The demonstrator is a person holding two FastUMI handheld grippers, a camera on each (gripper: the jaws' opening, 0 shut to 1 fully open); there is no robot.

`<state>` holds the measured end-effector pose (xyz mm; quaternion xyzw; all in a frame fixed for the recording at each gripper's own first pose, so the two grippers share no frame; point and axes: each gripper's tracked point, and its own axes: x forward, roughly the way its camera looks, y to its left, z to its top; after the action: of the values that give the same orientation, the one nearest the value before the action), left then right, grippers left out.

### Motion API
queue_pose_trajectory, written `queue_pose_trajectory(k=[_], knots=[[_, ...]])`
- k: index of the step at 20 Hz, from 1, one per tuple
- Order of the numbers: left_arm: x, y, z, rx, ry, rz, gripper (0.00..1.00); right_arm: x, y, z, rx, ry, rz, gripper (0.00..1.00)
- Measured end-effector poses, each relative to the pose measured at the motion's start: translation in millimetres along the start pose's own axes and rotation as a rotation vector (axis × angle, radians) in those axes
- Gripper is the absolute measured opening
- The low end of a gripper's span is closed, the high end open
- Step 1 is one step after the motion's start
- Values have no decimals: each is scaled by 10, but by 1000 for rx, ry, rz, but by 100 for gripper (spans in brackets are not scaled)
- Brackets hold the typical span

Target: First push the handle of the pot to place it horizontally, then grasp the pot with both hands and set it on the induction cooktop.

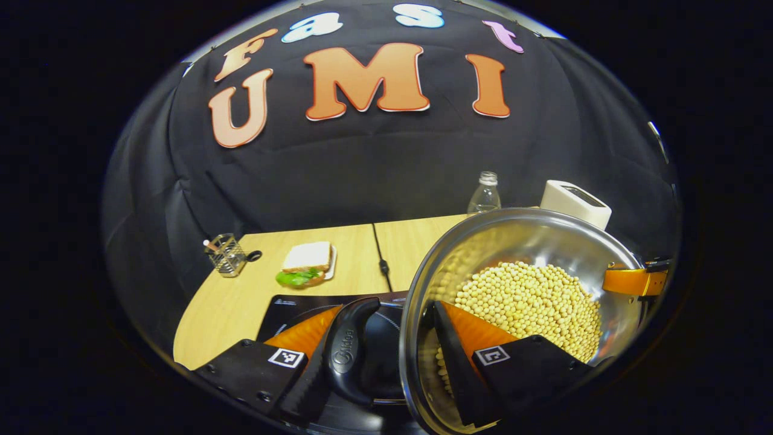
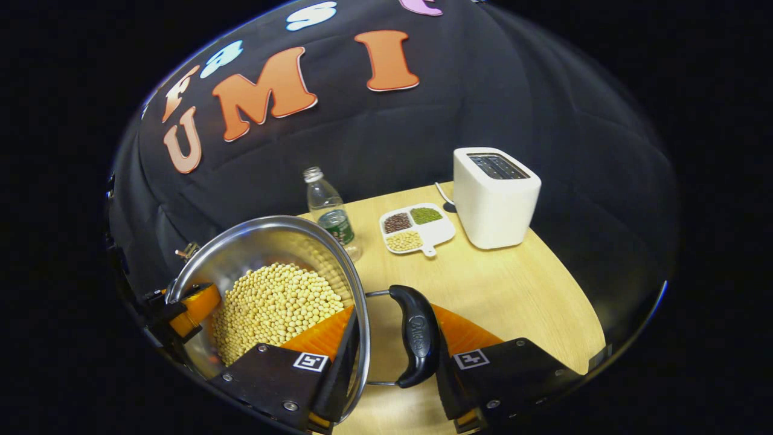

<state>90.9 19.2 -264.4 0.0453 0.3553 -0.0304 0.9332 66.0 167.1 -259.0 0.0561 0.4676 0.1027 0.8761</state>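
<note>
Both claws (image 1: 386, 356) (image 2: 392, 356) straddle the pot (image 2: 272, 254) rim beside its handles (image 2: 416, 335).

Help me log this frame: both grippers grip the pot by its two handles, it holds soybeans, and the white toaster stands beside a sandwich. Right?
Not quite. In the right gripper view the toaster stands beside a divided dish of beans; the sandwich lies across the table. The rest holds: pot, soybeans.

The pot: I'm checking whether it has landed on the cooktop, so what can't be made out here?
- Left gripper view: the pot and the left gripper cover most of the cooktop; contact underneath is hidden.
- Right gripper view: the pot's base is cut off behind the right gripper.
</note>
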Motion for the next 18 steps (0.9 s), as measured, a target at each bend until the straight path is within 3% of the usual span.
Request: queue_pose_trajectory(k=[1, 2, 3, 4, 5, 6, 8, 17, 18], knots=[[-50, 95, 18, -6, -3, 12, 87, -1, 78, 35, -12, -5, 10, 61], [-90, 196, 37, -11, -8, 24, 84, -25, 180, 65, -23, -8, 20, 61], [-126, 285, 48, -19, -12, 34, 91, -41, 289, 94, -35, -12, 29, 61], [-152, 373, 46, -29, -12, 43, 87, -55, 365, 112, -51, -11, 36, 61], [-189, 473, 35, -40, -7, 54, 91, -54, 469, 140, -60, -22, 40, 61], [-215, 587, 35, -55, -6, 67, 87, -58, 553, 157, -77, -24, 48, 61], [-272, 812, 41, -72, -9, 97, 91, -55, 767, 147, -90, -22, 77, 61], [-528, 1654, 14, -79, -21, 215, 87, -19, 1576, 75, -119, -9, 196, 61], [-542, 1732, -8, -80, -20, 224, 91, 5, 1648, 48, -122, -6, 205, 61]])
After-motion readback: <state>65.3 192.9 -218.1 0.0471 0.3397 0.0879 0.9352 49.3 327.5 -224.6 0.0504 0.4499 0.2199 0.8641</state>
